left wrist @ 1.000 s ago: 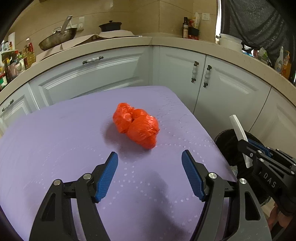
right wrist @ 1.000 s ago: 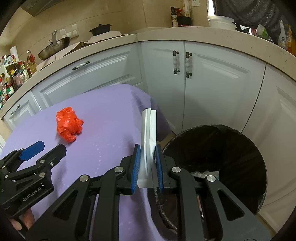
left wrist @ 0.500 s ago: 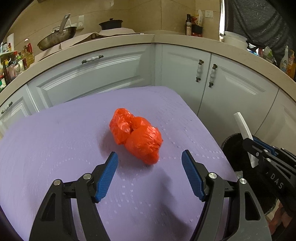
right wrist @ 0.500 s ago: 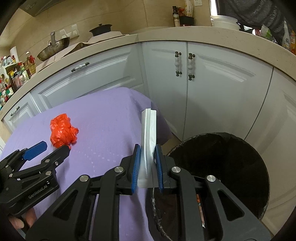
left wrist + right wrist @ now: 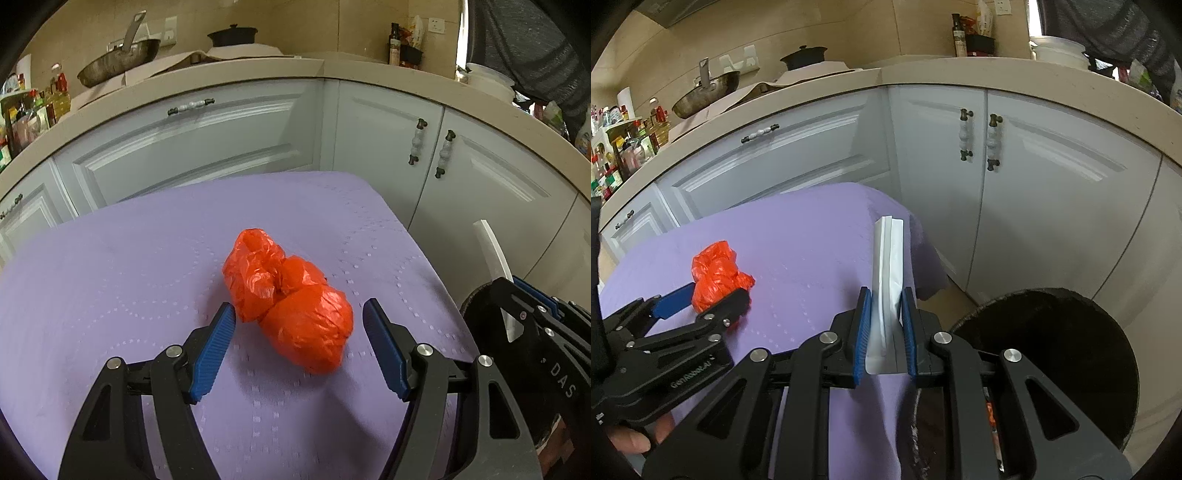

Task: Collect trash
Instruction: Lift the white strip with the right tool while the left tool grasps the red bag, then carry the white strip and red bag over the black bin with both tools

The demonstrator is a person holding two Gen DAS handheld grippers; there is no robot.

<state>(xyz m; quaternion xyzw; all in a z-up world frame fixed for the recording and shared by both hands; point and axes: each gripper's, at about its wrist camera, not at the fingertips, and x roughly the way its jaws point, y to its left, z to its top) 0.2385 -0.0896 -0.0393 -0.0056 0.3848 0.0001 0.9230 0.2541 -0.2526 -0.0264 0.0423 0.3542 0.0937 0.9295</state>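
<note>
A crumpled orange plastic bag (image 5: 291,302) lies on the purple tablecloth (image 5: 110,280); it also shows in the right wrist view (image 5: 716,273). My left gripper (image 5: 299,325) is open with its blue pads on either side of the bag's near end, not touching it. My right gripper (image 5: 884,299) is shut on an upright white pouch (image 5: 888,258) and holds it at the table's right edge, beside the black trash bin (image 5: 1052,354). The pouch also shows in the left wrist view (image 5: 495,258).
White kitchen cabinets (image 5: 229,140) curve around the table's far side and right. The counter holds a pan (image 5: 118,62), a black pot (image 5: 232,35) and bottles (image 5: 397,44). The bin stands on the floor close to the table's right edge.
My left gripper has moved forward, so the orange bag now lies between its open pads. My right gripper has shifted a little, still holding the white pouch beside the bin.
</note>
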